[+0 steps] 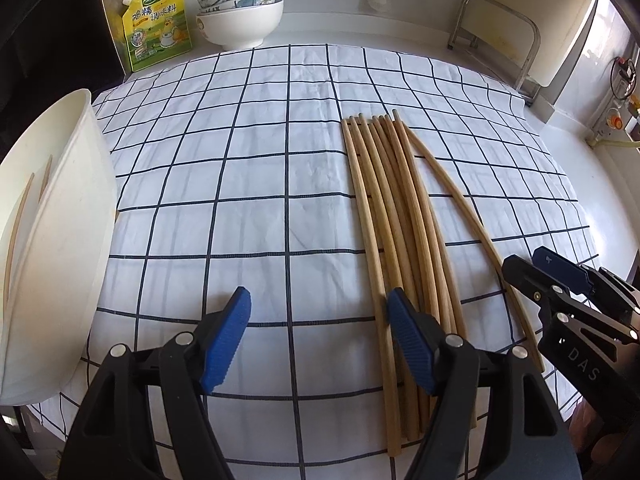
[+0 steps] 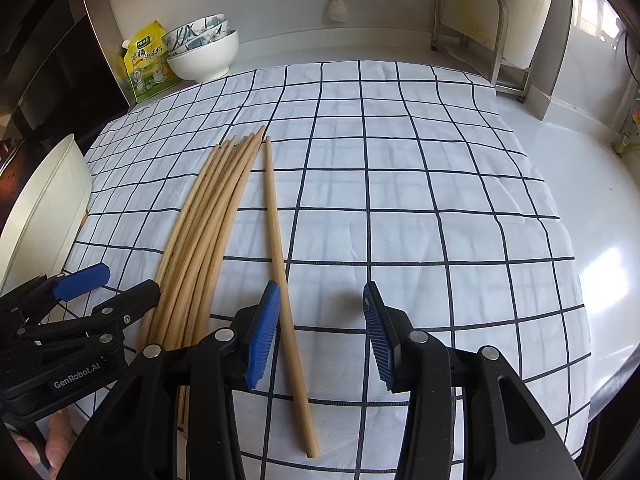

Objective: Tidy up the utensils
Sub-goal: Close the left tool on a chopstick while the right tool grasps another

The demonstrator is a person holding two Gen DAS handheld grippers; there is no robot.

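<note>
Right gripper [image 2: 318, 336] straddles single chopstick [image 2: 280, 264], untouched.

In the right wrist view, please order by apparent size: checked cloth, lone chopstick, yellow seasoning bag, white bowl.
1. checked cloth
2. lone chopstick
3. white bowl and yellow seasoning bag: look alike, unranked.

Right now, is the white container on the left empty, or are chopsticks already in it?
Not empty: the white container shows at least two chopsticks inside, leaning against its wall.
</note>
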